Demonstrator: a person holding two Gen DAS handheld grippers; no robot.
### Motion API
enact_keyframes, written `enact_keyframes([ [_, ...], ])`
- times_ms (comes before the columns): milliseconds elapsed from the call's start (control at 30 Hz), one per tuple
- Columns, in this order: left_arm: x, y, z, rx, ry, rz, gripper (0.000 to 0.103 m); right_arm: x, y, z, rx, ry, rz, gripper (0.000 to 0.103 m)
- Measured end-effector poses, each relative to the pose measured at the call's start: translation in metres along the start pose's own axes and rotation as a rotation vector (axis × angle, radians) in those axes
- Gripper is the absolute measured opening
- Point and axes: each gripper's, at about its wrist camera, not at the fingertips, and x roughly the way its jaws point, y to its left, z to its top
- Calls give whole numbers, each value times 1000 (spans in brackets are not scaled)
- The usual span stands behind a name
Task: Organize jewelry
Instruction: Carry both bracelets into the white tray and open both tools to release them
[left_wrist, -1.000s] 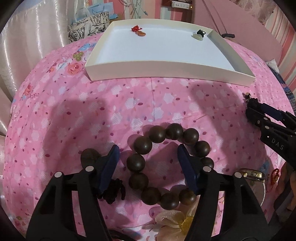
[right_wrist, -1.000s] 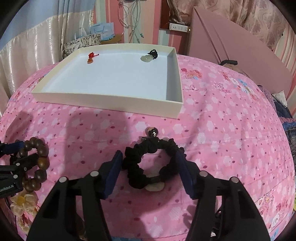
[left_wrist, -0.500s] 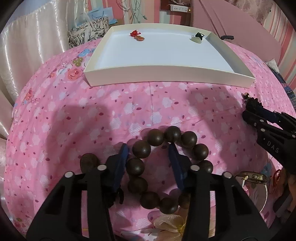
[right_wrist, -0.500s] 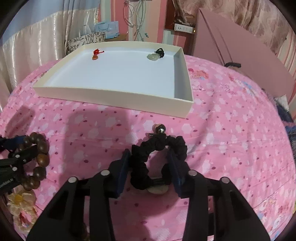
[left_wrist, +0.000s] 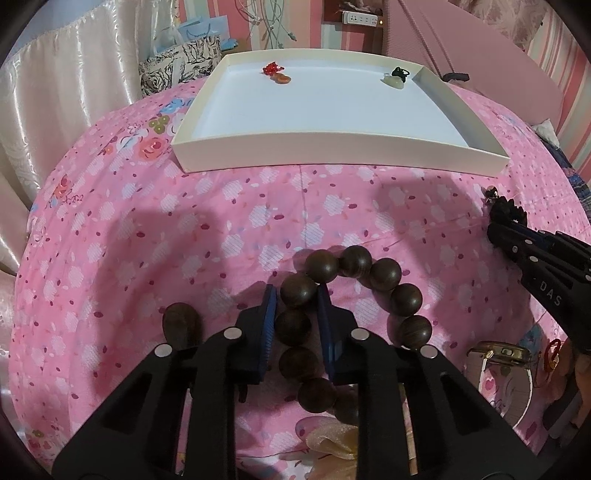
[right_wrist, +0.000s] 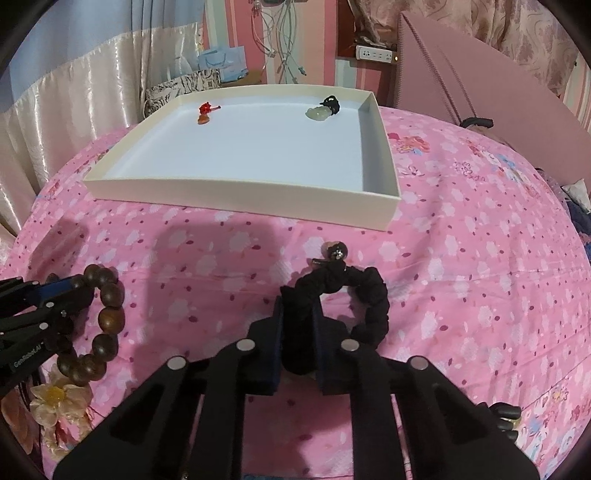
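A dark wooden bead bracelet (left_wrist: 386, 273) lies on the pink floral bedspread. My left gripper (left_wrist: 295, 295) is closing, its blue pads pressed on the beads of the bracelet's left side. A black braided bracelet (right_wrist: 376, 295) with a small metal bead lies further right. My right gripper (right_wrist: 297, 306) is closing too, its pads squeezing the braid's left side. In the right wrist view the wooden bracelet (right_wrist: 109, 317) and left gripper (right_wrist: 70, 286) show at the left edge. Behind stands a white tray (left_wrist: 332, 151) holding a red charm (left_wrist: 275, 72) and a jade pendant (left_wrist: 395, 79).
A watch (left_wrist: 506, 369) lies at the lower right of the left wrist view, beside a fabric flower (left_wrist: 332, 439) and a loose dark bead (left_wrist: 181, 321). Patterned bags (right_wrist: 177, 88) stand behind the tray, a satin curtain hangs on the left, and a pink padded board (right_wrist: 480, 74) leans at the right.
Both grippers' jaws have narrowed from wide apart to pressing on their bracelets. The black bracelet's loop has been squeezed and pushed up. Neither hand has shifted.
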Motion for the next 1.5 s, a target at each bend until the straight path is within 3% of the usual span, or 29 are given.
enact_keyframes([
  [867, -12, -3, -1, 2, -54, 26, 19, -8, -9, 0, 44, -39, 10, 12],
  [1200, -40, -4, 2, 2, -126, 29, 18, -25, -15, 5, 51, -78, -13, 12],
  [1500, -72, -12, 22, 22, -186, 20, 17, -50, -27, 24, 85, -126, 30, 12],
])
